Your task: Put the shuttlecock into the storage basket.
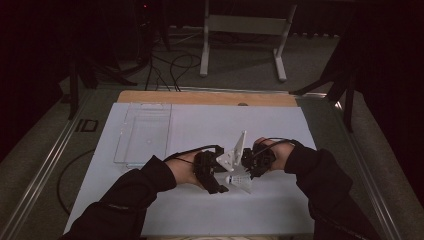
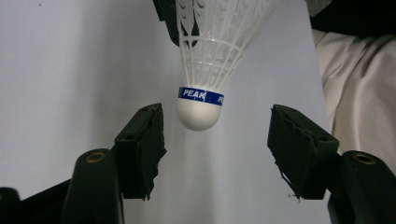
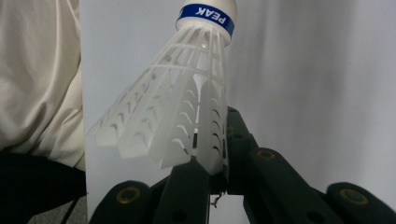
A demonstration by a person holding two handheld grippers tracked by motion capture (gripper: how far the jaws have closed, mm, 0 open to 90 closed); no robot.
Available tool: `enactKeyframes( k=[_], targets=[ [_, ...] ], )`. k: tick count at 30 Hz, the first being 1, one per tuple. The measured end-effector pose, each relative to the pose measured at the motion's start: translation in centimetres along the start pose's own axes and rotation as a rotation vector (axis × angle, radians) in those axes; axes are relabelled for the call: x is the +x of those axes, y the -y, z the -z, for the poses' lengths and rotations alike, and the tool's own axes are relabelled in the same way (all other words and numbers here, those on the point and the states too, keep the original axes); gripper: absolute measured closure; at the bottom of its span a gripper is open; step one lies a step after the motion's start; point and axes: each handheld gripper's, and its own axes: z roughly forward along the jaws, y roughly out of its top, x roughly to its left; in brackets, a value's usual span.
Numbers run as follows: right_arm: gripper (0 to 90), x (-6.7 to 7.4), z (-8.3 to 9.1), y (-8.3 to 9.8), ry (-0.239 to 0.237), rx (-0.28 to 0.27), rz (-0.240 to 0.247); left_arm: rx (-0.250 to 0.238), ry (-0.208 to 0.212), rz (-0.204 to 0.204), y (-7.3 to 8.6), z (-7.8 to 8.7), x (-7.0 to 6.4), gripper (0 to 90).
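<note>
Overhead first, high view: a white sheet [image 1: 165, 200] covers most of the table, with a strip of bare wooden edge [image 1: 200, 97] at the far side. On the sheet's far left lies a clear plastic tray [image 1: 121, 145], shallow and rectangular; I can see nothing in it. Both hands meet near the middle of the sheet, right of the tray and well apart from it. The left gripper [image 1: 223, 188] and the right gripper [image 1: 248, 172] face each other, and a white shuttlecock [image 1: 240, 181] sits between them, its cork end toward the left gripper. Grey three-cornered plates stand up above the two grippers. Dark sleeves [image 1: 125, 200] come in from the bottom edge.

Left gripper view: left gripper [image 2: 217, 149] has its jaws apart, one on each side of the shuttlecock's [image 2: 205, 70] rounded white cork. Neither pad touches the cork; there is a clear gap on both sides, wider on the right. A blue band printed "PEAK" [image 2: 201, 94] rings the cork just above the tip. The plastic skirt fans upward out of frame. White sheet behind; pale cloth [image 2: 355, 93] at the right edge.

Right gripper view: right gripper [image 3: 210, 163] is clamped on the rim of the shuttlecock's [image 3: 177, 116] skirt, jaws pressed together on the thin plastic. The cork points away, up and toward the top of frame, held clear above the white sheet. Pale cloth [image 3: 37, 74] at the left.
</note>
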Motion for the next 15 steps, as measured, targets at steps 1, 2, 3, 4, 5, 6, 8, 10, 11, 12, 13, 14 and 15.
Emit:
enactKeyframes(
  k=[1, 2, 3, 4, 5, 6, 8, 10, 11, 12, 13, 14, 15],
  targets=[
    [89.7, 0.05, 0.03, 0.01, -0.004, 0.001, -0.005, -0.005, -0.002, 0.003, 0.04, -0.1, -0.01, 39.7],
    [89.7, 0.03, 0.03, 0.01, -0.004, -0.002, 0.002, -0.008, -0.024, 0.006, 0.06, -0.09, 0.04, 40.5],
    [89.8, -0.04, 0.04, 0.03, 0.0, -0.002, 0.015, -0.01, -0.022, 0.007, 0.09, -0.14, 0.11, 42.0],
    [89.8, 0.23, 0.06, -0.08, -0.002, -0.008, -0.027, -0.013, -0.029, 0.001, 0.12, -0.21, 0.11, 43.5],
    [89.8, 0.21, 0.13, -0.07, -0.012, -0.003, -0.016, -0.01, -0.026, 0.009, 0.13, -0.27, 0.14, 45.0],
    [89.8, 0.21, 0.13, -0.07, -0.012, -0.003, -0.016, -0.01, -0.026, 0.009, 0.13, -0.27, 0.14, 47.4],
    [89.8, 0.3, 0.06, -0.16, -0.009, -0.007, -0.011, -0.002, -0.035, 0.002, 0.07, -0.42, 0.08, 50.6],
    [89.8, 0.26, 0.02, -0.21, -0.008, -0.013, 0.006, 0.002, -0.023, -0.003, -0.01, -0.58, 0.03, 52.4],
    [89.7, 0.24, 0.03, -0.25, -0.012, -0.017, 0.003, 0.002, -0.017, -0.01, -0.07, -0.63, 0.06, 55.1],
    [89.7, 0.24, 0.03, -0.25, -0.012, -0.017, 0.003, 0.002, -0.017, -0.01, -0.07, -0.63, 0.06, 55.8],
    [89.8, 0.23, 0.06, -0.25, -0.012, -0.017, 0.004, 0.004, -0.016, -0.012, -0.05, -0.63, 0.11, 57.7],
    [89.8, 0.23, 0.06, -0.25, -0.012, -0.017, 0.004, 0.004, -0.016, -0.012, -0.05, -0.63, 0.11, 58.0],
    [89.7, 0.28, 0.07, -0.23, -0.013, -0.021, 0.01, 0.006, -0.025, -0.017, 0.01, -0.67, 0.08, 58.0]
  ],
)
